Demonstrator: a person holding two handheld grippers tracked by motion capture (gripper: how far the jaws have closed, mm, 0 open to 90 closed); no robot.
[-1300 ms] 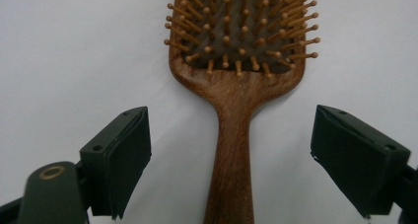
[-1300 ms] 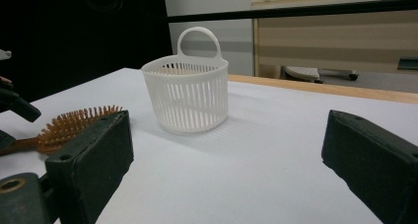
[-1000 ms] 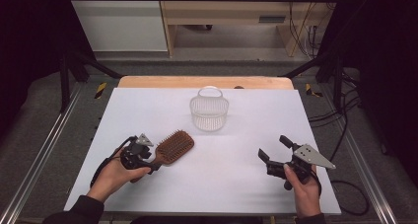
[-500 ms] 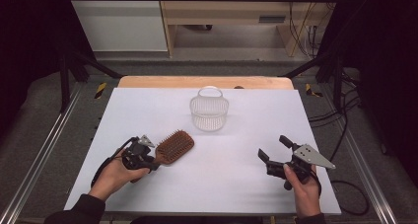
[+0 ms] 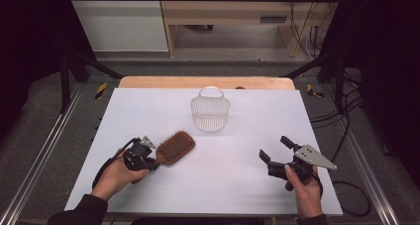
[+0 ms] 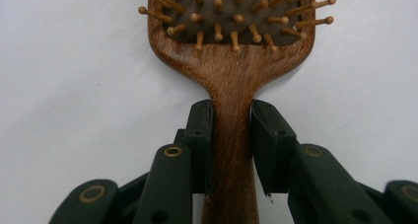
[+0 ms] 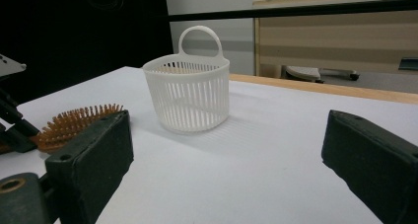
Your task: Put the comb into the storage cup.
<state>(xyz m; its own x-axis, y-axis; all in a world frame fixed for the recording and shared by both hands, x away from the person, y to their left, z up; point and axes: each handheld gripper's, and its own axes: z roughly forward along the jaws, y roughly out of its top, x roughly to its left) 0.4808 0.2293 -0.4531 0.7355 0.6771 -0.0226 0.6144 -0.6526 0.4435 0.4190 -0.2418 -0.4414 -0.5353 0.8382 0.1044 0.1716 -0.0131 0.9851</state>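
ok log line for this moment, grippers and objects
left gripper: shut on hairbrush handle, bristles up | right gripper: open, holding nothing | basket: upright on table, apart from both

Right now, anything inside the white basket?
The basket looks empty: through its slats and open top, bare white walls and floor show. The near wall covers the lowest front corner, so something tiny there can't be ruled out.

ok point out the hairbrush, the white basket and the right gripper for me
wooden hairbrush (image 5: 174, 146): high view, on its bristled head.
white basket (image 7: 190, 93): right gripper view, on its slatted front wall.
right gripper (image 5: 276, 149): high view, midway between its open jaws.
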